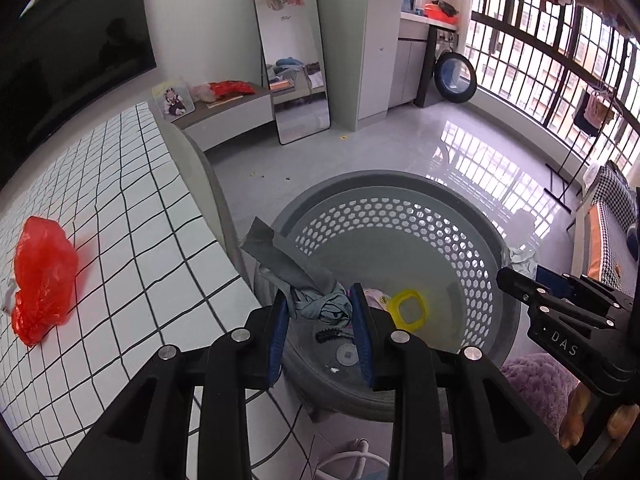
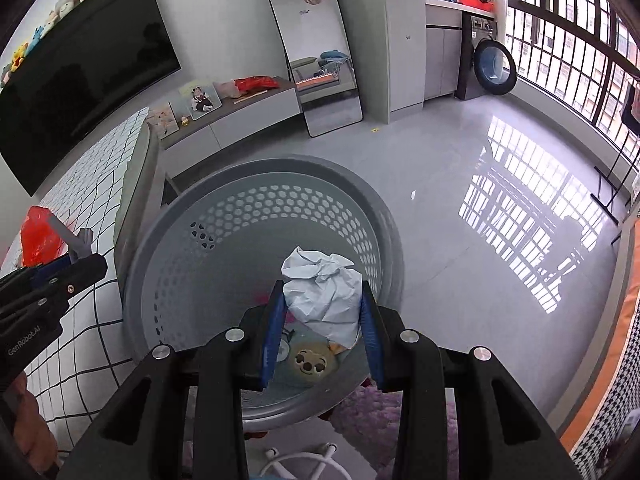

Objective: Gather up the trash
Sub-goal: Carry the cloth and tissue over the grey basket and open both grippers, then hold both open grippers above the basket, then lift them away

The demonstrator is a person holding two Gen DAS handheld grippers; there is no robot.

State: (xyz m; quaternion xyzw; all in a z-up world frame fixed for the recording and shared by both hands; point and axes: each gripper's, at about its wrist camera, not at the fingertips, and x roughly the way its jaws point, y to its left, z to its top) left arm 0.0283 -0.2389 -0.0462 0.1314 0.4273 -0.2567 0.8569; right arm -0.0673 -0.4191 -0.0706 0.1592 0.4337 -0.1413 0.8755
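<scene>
Trash going in from both sides at once: both tools are poised over the grey perforated basket [image 1: 400,216] on the floor, just beside the grid-patterned bed [image 1: 120,208]. Left gripper [image 1: 322,320] has its jaws clamped on a crumpled grey-blue scrap [image 1: 316,304], and a stiff grey strip of it juts up and away to the far left, so its long axis runs on a slant from the jaws toward the bed edge. Right gripper [image 2: 322,312] has its jaws pressed onto a crumpled ball of pale paper [image 2: 324,296], a rough lump with no clear long axis, bulging up past the fingertips. Both pieces hang above the basket's opening, not yet let go.

Already lying in the bottom of the basket: a yellow ring-shaped piece [image 1: 408,310], a small dark comb-like bit [image 1: 332,335], a round disc [image 1: 347,354], and, in the right wrist view, a yellow round item with a cartoon face [image 2: 310,360]. So a fair share looks collected. Still left, by my reckoning: these two drops, then the red plastic bag [image 1: 42,276] lying loose on the bed, well to the left, with its longer side running near to far
</scene>
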